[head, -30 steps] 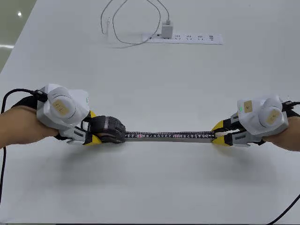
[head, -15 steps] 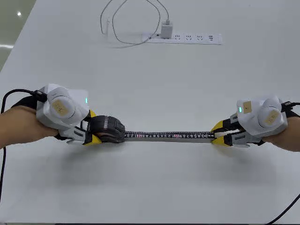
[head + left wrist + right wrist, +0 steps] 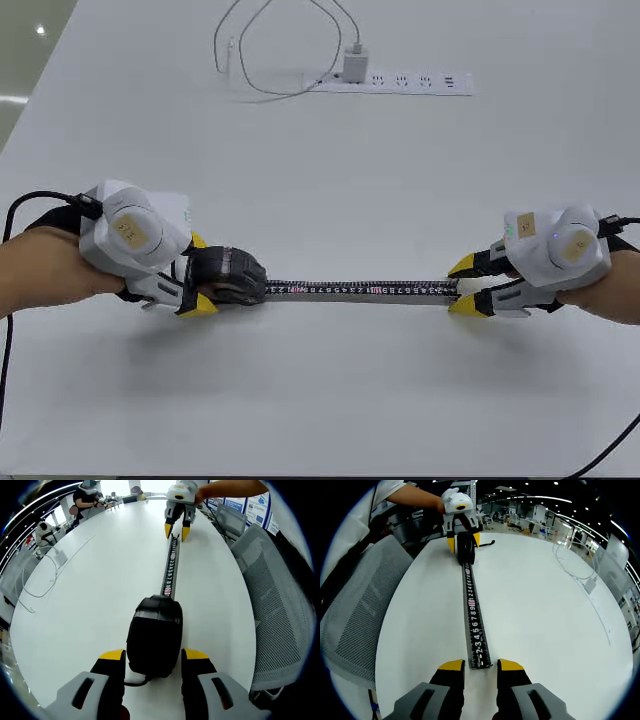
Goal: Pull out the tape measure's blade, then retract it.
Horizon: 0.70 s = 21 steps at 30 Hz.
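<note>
Left tool (image 3: 200, 273): we see its two yellow-tipped jaws closed against the sides of the black tape measure (image 3: 154, 632), which rests on the white table (image 3: 330, 160).
Right tool (image 3: 482, 665): its jaws stand apart; the free end of the blade (image 3: 474, 615) lies between the tips, and neither tip presses on it.
Blade: it is drawn out flat on the table, running straight from the case in the left tool to the gap of the right tool.
Writing: in the right gripper view we read the numerals 2 to 9 climbing away from the right tool, then a red mark. From the head view the scale is too small to read. We see no brand on the case.
Head view adds: a white power strip (image 3: 400, 80) with a white charger (image 3: 356, 63) plugged in, well beyond both tools.
Gripper views add: a grey mesh chair (image 3: 280, 605) at the table's edge beside the tools. Posters stand past the right tool in the left gripper view, their text too blurred for us to read.
</note>
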Available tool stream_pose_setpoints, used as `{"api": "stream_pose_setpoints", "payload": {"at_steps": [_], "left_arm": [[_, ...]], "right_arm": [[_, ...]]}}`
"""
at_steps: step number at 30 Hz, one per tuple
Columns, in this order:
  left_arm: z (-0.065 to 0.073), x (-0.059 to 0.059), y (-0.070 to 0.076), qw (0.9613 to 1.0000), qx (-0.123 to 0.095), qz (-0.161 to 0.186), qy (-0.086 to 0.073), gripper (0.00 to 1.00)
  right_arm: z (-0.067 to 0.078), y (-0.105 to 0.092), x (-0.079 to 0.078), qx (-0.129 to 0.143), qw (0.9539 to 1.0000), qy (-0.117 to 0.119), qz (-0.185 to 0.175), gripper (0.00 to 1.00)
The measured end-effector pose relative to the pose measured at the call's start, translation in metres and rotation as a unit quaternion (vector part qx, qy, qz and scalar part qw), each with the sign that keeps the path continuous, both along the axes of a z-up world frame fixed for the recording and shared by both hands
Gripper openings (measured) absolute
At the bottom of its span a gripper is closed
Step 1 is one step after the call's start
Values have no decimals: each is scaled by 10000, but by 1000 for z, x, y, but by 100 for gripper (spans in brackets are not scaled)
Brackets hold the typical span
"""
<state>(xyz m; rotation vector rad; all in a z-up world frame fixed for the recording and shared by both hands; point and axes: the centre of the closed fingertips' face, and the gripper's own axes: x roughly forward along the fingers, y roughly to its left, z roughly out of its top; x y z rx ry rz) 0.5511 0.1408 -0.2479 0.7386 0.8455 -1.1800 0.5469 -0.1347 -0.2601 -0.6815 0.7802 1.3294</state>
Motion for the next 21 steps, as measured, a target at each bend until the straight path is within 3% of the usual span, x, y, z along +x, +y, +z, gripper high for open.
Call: {"api": "stream_pose_setpoints", "payload": {"at_steps": [1, 7, 15, 21], "left_arm": [[1, 0, 0, 10000, -17, 10, -3, 41], [7, 1, -1, 9996, -238, 127, -47, 42], [9, 2, 3, 9994, -255, 239, -63, 43], [14, 0, 9, 9980, -358, 510, -139, 48]], "right_arm": [[3, 2, 2, 129, 9998, 27, -127, 22], [6, 3, 1, 277, 9991, 105, -315, 23], [11, 6, 3, 392, 9982, 99, -433, 23], [17, 7, 2, 526, 9962, 9, -701, 26]]}}
